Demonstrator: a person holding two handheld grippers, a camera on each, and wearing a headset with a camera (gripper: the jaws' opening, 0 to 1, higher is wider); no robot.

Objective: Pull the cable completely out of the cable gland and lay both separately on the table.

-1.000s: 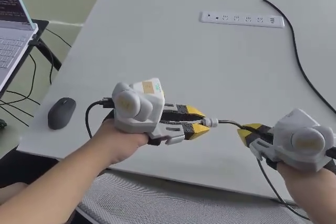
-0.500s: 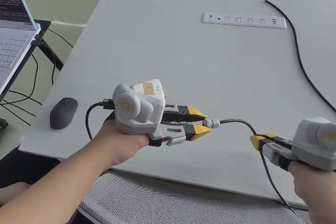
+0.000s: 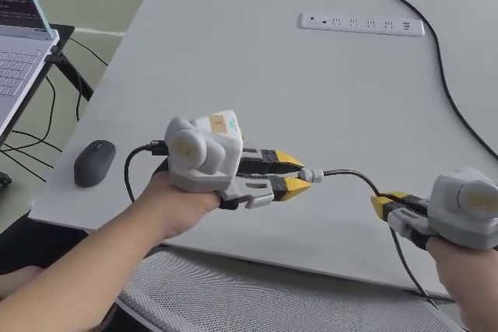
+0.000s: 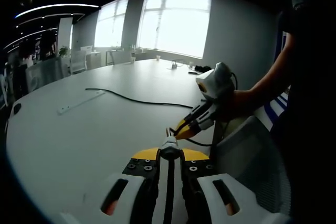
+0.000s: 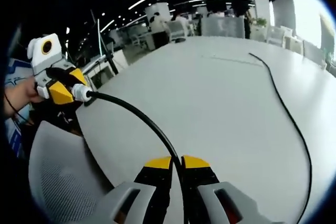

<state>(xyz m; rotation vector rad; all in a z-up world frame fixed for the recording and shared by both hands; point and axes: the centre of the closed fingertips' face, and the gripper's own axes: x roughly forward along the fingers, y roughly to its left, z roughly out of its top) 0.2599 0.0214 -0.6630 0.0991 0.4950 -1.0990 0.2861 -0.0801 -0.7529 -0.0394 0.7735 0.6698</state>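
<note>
- Compared with one second ago, the right gripper [image 3: 383, 206] has gone away from the left gripper [image 3: 298, 177], toward the right end of the front edge of the bench [image 3: 233, 75]. The two are now well apart, where before they were near each other.
- More of the cable [image 3: 352, 172] shows between them now, and it rises in a soft bow.
- The left gripper has stayed at the same place, above the front edge of the bench.
- The cable gland [image 3: 313, 176] is small and light grey. It is clamped between the yellow tips of the left gripper and sticks out in front of them, in the air over the front part of the bench.
- The black cable still sits in the cable gland. After the bow it passes through the right gripper, whose jaws are pressed together on it, and then hangs down below the front edge.
- In the right gripper view the cable [image 5: 142, 118] runs from the closed tips [image 5: 177, 164] up to the cable gland [image 5: 80, 93].
- A power strip [image 3: 362, 25] lies near the far edge and a mouse [image 3: 94, 162] at the left edge.
</note>
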